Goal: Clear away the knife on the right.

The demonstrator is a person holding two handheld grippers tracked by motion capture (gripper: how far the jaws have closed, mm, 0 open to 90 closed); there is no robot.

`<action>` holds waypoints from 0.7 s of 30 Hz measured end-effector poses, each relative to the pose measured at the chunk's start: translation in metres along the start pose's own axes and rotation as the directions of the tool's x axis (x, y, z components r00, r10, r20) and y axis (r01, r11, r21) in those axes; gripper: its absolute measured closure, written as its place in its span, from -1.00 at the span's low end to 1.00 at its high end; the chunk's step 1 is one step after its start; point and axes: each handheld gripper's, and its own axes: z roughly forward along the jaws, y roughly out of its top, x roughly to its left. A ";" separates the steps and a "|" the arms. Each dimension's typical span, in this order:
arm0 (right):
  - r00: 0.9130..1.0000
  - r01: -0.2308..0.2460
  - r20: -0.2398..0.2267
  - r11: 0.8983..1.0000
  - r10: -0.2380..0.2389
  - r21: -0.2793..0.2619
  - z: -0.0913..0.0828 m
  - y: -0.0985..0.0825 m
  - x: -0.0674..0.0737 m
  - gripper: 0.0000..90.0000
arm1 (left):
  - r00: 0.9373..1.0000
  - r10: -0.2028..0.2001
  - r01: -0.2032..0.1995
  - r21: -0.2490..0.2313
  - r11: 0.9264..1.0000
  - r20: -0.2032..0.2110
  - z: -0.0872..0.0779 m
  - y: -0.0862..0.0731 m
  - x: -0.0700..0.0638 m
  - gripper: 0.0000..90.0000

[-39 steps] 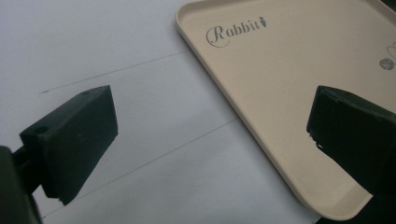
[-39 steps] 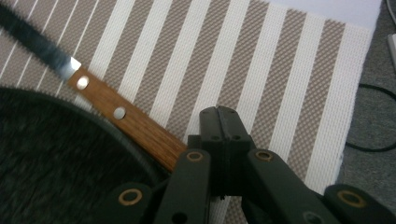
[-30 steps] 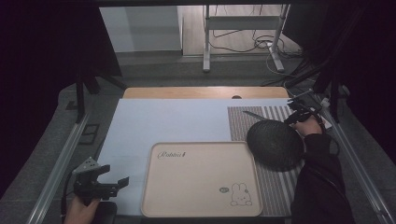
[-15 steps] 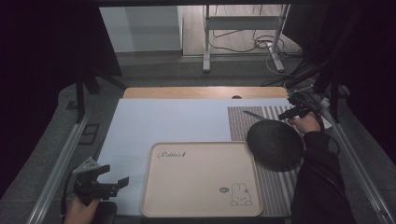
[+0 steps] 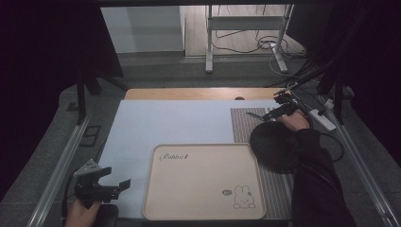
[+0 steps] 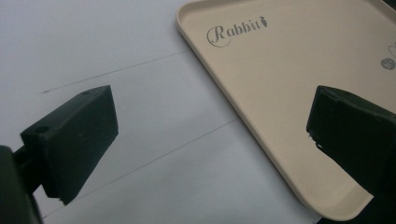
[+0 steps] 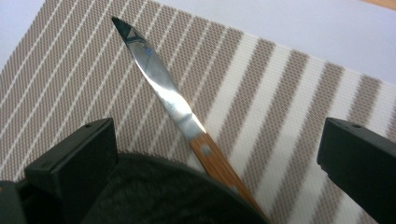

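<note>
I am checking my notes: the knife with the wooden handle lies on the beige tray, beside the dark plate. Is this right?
Not quite. The knife with the wooden handle lies on the striped mat, not on the beige tray; the right gripper view shows this. It is beside the dark plate, as you wrote.

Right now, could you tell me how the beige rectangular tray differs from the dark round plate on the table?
The beige rectangular tray is pale and printed with "Rabbit" lettering and a rabbit drawing; the dark round plate is plain and nearly black. The tray lies mostly on the pale blue mat; the plate sits on the striped woven placemat, overlapping a wooden-handled knife. The tray is larger. Both lie flat and empty.
</note>
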 end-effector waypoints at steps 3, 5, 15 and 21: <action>1.000 0.006 0.014 1.000 -0.006 0.008 0.007 0.007 0.005 -1.00 | 1.000 -0.002 0.002 -0.001 1.000 0.000 0.000 0.000 0.000 -0.95; 1.000 0.010 0.017 1.000 -0.010 0.019 0.012 0.009 0.008 -1.00 | 1.000 -0.002 0.002 -0.001 1.000 0.001 0.000 0.000 0.000 -0.95; 0.997 0.021 0.077 0.994 -0.030 0.112 0.036 0.010 0.004 -1.00 | 1.000 -0.001 0.001 -0.002 1.000 0.002 0.000 0.000 0.000 -0.95; 0.996 0.007 0.086 0.996 -0.014 0.086 0.030 0.007 -0.007 -0.81 | 1.000 0.000 0.000 -0.003 1.000 0.000 -0.001 0.000 0.000 -0.95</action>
